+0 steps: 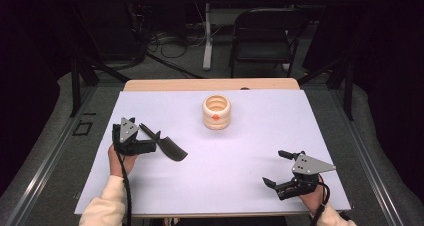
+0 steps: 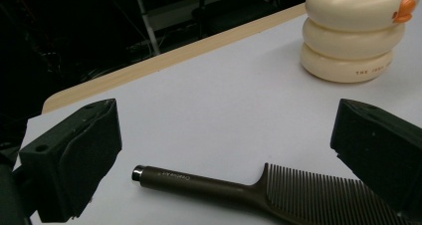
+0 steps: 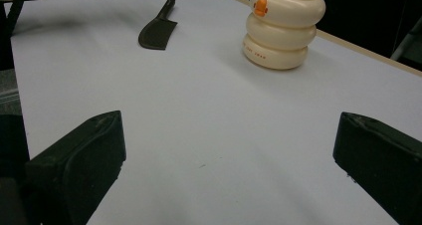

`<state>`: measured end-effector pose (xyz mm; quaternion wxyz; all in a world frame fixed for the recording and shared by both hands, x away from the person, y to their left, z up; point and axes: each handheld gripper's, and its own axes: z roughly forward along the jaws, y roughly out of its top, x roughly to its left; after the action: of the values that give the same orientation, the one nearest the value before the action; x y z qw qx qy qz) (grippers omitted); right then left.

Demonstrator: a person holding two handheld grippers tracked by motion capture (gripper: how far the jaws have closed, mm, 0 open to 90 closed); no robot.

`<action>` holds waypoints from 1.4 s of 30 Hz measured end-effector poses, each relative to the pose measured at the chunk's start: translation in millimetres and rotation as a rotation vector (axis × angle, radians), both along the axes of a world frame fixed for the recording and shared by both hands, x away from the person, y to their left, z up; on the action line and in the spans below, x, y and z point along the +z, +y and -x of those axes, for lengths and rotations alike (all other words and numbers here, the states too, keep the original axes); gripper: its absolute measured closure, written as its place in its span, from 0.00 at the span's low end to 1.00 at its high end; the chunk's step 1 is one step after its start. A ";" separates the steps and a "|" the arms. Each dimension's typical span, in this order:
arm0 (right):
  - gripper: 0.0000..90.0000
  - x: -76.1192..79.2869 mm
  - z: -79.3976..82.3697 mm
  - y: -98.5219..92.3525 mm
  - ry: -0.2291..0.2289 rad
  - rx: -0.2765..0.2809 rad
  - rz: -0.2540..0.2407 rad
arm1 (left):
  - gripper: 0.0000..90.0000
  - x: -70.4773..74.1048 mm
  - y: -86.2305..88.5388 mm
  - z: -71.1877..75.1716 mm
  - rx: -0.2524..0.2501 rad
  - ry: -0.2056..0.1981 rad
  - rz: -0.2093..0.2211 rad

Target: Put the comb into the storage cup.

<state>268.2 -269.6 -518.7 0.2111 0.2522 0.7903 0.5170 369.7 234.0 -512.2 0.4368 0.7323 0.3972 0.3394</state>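
Note:
A dark comb (image 1: 169,147) lies flat on the white sheet at the left, its handle (image 2: 194,182) pointing away from the toothed head. My left gripper (image 1: 152,139) stands open right at the comb, one jaw on each side of it, and neither jaw grips it. A cream ringed holder (image 1: 216,113) with an orange duck beak stands upright in the far middle, empty at the top as far as I see. My right gripper (image 1: 276,168) hangs open near the front right corner with nothing between its jaws. From there the comb (image 3: 157,31) and holder (image 3: 282,28) lie farther off.
The white sheet (image 1: 240,151) covers most of the wooden table, whose bare far edge (image 1: 210,84) shows behind the holder. A black folding chair (image 1: 262,31) and floor cables (image 1: 170,41) sit beyond the table. Dark curtains ring the area.

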 end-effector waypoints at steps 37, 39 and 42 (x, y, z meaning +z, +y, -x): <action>0.00 -0.5 -0.7 0.2 0.008 0.002 0.000 | 0.01 -3.9 5.2 -56.2 0.079 0.092 -0.079; 0.00 -0.5 -1.0 0.0 0.004 0.003 0.002 | 0.01 -3.8 5.6 -59.5 0.079 0.102 -0.084; 0.00 -0.4 -0.9 -0.2 0.005 0.002 0.003 | 0.06 -5.5 5.9 -64.3 0.084 0.116 -0.085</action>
<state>269.1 -269.8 -519.2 0.2089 0.2525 0.7917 0.5155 434.0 239.9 -517.7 0.3669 0.7513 0.4374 0.3311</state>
